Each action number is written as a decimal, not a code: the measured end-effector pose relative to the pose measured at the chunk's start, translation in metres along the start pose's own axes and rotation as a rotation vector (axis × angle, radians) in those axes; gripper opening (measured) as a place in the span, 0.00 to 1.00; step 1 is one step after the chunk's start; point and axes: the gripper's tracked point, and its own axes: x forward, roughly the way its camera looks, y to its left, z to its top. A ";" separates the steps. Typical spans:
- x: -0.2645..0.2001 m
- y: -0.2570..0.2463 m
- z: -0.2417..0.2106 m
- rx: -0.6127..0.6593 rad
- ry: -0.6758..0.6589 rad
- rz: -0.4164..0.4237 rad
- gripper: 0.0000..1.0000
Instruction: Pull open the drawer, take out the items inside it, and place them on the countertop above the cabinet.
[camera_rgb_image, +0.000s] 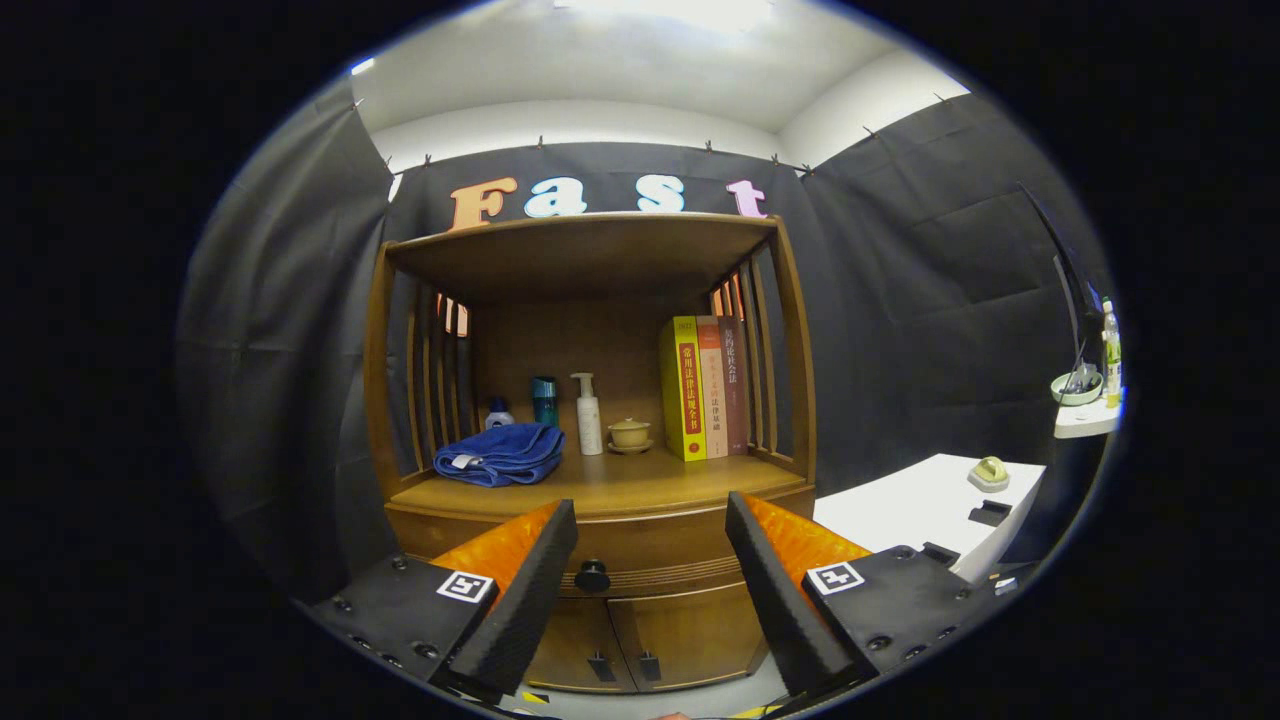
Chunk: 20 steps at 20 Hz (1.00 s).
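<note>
The claw (650, 520) hangs in front of a wooden cabinet (790, 330), its two wedge-shaped fingers (520, 600) spread wide apart with nothing between them but open air; their inner faces carry a fine ribbed, woven-looking texture. Beyond the fingers, and framed in the gap between them, sits the closed drawer (650, 550), a curved band of warm brown wood with grooved moulding along its lower edge and a round dark knob (592, 576) just beside the left finger's tip. Below the drawer are two small cabinet doors (650, 630) with short dark pulls. Above the drawer lies the smooth wooden worktop (620, 485), set under a flat top board and flanked by slatted side rails. On the worktop a blue towel (500, 455), soft and folded into a thick pad, rests toward the left; behind it stand a small bottle with a blue cap (498, 413) and a teal cylindrical cup (544, 400). Near the middle are a slim white pump bottle (588, 415) and a pale lidded cup on a saucer (630, 435). Upright books (705, 390), yellow, cream and dark red, lean against the right rail. Well apart to the right, a white table (920, 510) holds a small rounded object.
</note>
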 end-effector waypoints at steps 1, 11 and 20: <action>0.006 0.003 -0.008 -0.002 0.002 0.005 0.98; 0.068 0.042 -0.151 -0.057 0.148 0.083 0.98; 0.096 0.051 -0.207 -0.139 0.246 0.082 0.96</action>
